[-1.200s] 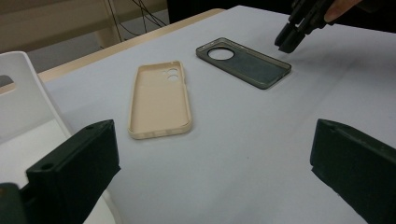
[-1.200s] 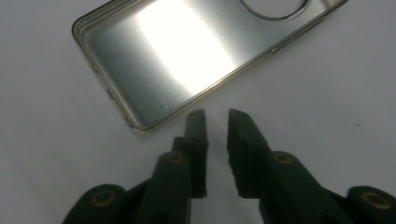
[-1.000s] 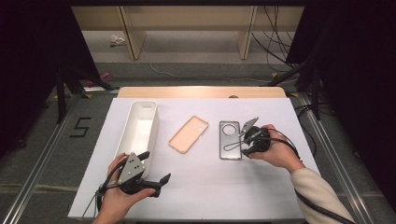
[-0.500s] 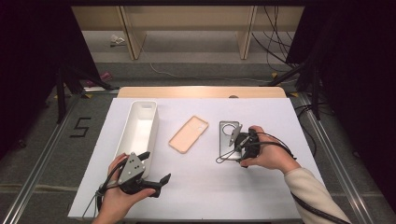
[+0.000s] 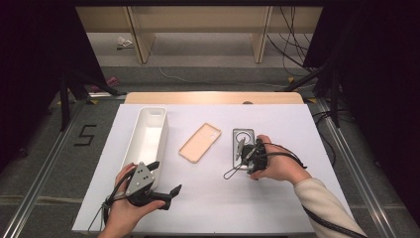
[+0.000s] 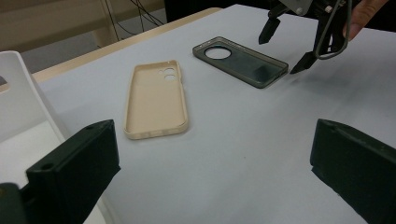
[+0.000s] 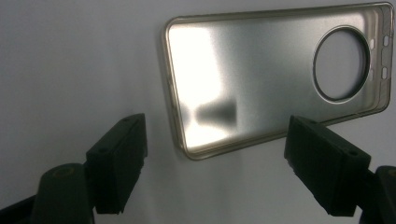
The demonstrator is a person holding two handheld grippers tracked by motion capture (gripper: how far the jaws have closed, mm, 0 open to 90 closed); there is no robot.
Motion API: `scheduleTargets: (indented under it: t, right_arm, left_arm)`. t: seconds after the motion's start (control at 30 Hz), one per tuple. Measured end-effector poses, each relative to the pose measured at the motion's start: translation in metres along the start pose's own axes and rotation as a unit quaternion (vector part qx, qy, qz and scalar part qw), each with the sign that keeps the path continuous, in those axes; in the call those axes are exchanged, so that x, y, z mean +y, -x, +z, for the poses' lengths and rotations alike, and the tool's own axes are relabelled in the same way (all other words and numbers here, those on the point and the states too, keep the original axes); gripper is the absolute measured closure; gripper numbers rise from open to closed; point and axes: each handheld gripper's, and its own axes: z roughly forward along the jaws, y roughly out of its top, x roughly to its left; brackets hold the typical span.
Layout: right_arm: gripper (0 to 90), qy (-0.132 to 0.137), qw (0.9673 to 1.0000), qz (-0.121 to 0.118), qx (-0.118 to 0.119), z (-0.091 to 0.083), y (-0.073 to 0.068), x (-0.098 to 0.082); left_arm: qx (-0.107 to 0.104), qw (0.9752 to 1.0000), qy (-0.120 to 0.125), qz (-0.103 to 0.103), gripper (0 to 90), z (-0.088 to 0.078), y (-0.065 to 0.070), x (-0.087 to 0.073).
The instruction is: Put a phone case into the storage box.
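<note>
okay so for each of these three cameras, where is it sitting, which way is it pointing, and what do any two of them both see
High view: above the person's side of the table, looking forward and down; forearms, both hands, left gripper and right gripper show.
Left gripper view: on the left gripper, looking low across the table at the beige phone case; its open jaws show.
Right gripper view: on the right gripper, looking down at the grey phone case; its open jaws show.
Shared: all three show the grey case.

Left gripper (image 5: 171, 191) open, right gripper (image 5: 241, 157) just opening
</note>
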Motion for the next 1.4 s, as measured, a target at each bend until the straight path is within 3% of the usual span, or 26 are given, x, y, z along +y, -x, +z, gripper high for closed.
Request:
scheduleTargets:
  t: [0.47,0.8,1.2,1.4]
  right_arm:
    - [24.1,-0.016,0.9996,-0.022,0.000,0.006,0.000,0.012]
    - [24.4,-0.014,0.9996,-0.026,0.002,0.012,0.003,0.017]
    - [25.1,-0.033,0.9990,-0.030,0.010,0.014,0.004,0.021]
    - [26.7,-0.027,0.9989,-0.036,0.012,0.017,0.003,0.021]
  left_arm:
    - [-0.001,1.0000,-0.001,0.000,0.7,0.000,0.001,0.000]
    - [-0.002,1.0000,-0.001,-0.001,0.7,0.000,0.001,0.000]
    - [-0.002,1.0000,0.000,0.000,0.7,0.000,0.001,0.000]
    - [-0.003,1.0000,0.000,0.000,0.7,0.000,0.001,0.000]
